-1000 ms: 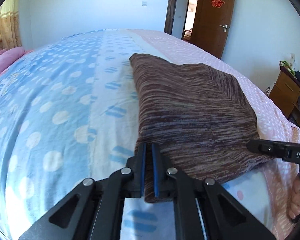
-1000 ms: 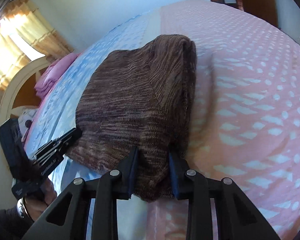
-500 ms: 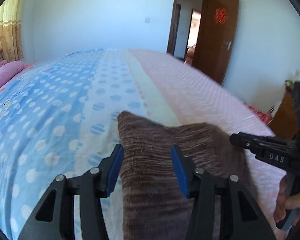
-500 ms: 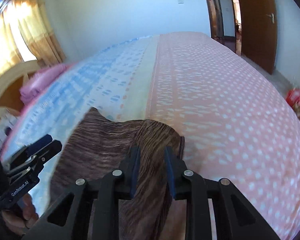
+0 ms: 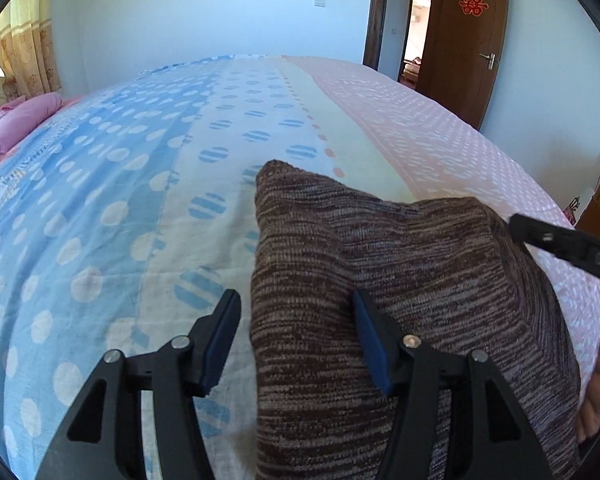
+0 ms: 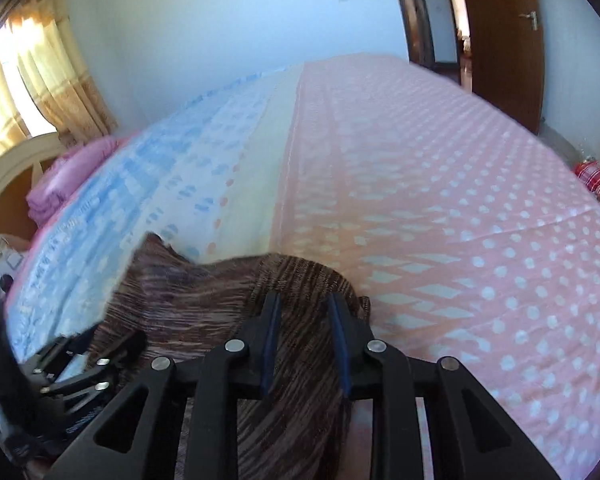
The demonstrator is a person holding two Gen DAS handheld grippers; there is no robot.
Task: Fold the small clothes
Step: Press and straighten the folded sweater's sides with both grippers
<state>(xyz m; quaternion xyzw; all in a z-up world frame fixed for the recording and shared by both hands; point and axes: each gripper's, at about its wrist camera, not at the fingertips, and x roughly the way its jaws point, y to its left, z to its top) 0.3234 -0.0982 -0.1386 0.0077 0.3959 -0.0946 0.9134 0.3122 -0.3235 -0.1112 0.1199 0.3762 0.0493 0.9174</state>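
Your left gripper (image 5: 296, 340) had just been opening; a second earlier its pads were pinched on the near edge of the brown sweater (image 5: 400, 280), and now they stood wide apart with the left edge of the cloth lying loose between them, neither pad pressing it; your right gripper (image 6: 304, 340) kept its narrow clamp on a bunched fold of the sweater, as it had a second before; you had drawn both tools back toward the near edge of the bed (image 5: 100, 200); the sweater had come with them, so far more bare sheet showed beyond it than earlier; it lay folded across the seam between the blue and the pink halves.
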